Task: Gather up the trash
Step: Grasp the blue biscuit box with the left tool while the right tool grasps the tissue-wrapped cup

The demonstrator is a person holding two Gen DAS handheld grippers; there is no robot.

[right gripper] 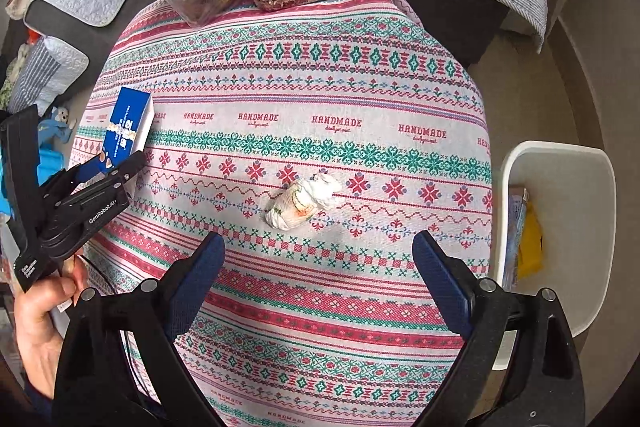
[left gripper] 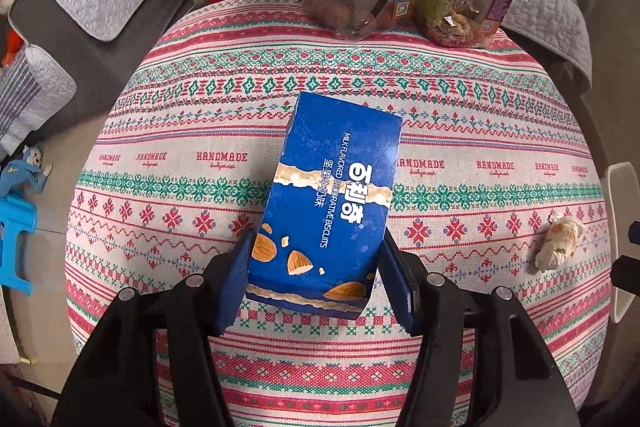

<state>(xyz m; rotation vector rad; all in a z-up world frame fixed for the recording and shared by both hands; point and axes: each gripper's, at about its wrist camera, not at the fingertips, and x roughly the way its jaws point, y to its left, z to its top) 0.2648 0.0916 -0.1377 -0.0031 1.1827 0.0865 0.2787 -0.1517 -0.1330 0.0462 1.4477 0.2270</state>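
Our left tongs (left gripper: 316, 275) grip the near end of the blue biscuit box (left gripper: 332, 199), one pad on each side, above the bench (left gripper: 160, 187). Our right tongs (right gripper: 316, 267) stand wide and empty, just short of the crumpled wrapper (right gripper: 304, 201); the white bin (right gripper: 560, 227) stands beside the bench.

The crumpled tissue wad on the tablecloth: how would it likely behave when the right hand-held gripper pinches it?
The crumpled tissue wad looks soft and loosely bunched, so it would probably squash. Likely very light. Its ragged shape seems unlikely to roll. The right hand-held gripper is open short of it.
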